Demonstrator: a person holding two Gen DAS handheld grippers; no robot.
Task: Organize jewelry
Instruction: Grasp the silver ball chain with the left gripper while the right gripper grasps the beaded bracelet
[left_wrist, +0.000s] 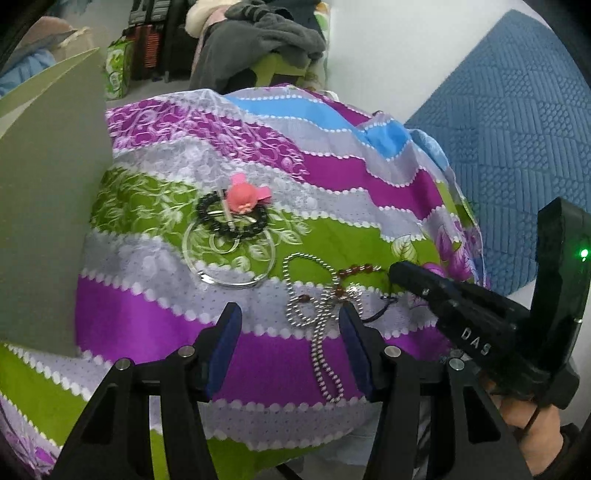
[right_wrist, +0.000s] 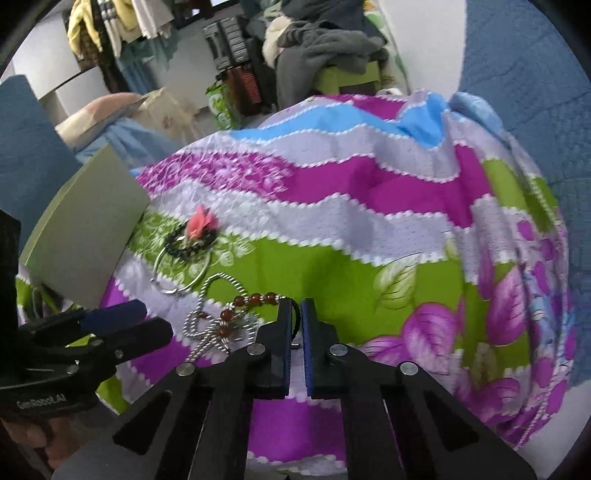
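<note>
Two tongs hung low over the cloth-covered surface (left_wrist: 258, 354). Left tongs (left_wrist: 290, 317) stood released, straddling the silver bead chain (left_wrist: 321, 314). Right tongs (right_wrist: 296, 308) were clenched on a dark cord at the red beads (right_wrist: 255, 297).

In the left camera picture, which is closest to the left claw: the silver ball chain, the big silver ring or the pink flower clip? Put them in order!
From the left claw:
1. Silver ball chain, right at the claw, beside its right finger.
2. Big silver ring, farther up the cloth, a bit left.
3. Pink flower clip, farthest, just beyond the ring.
</note>
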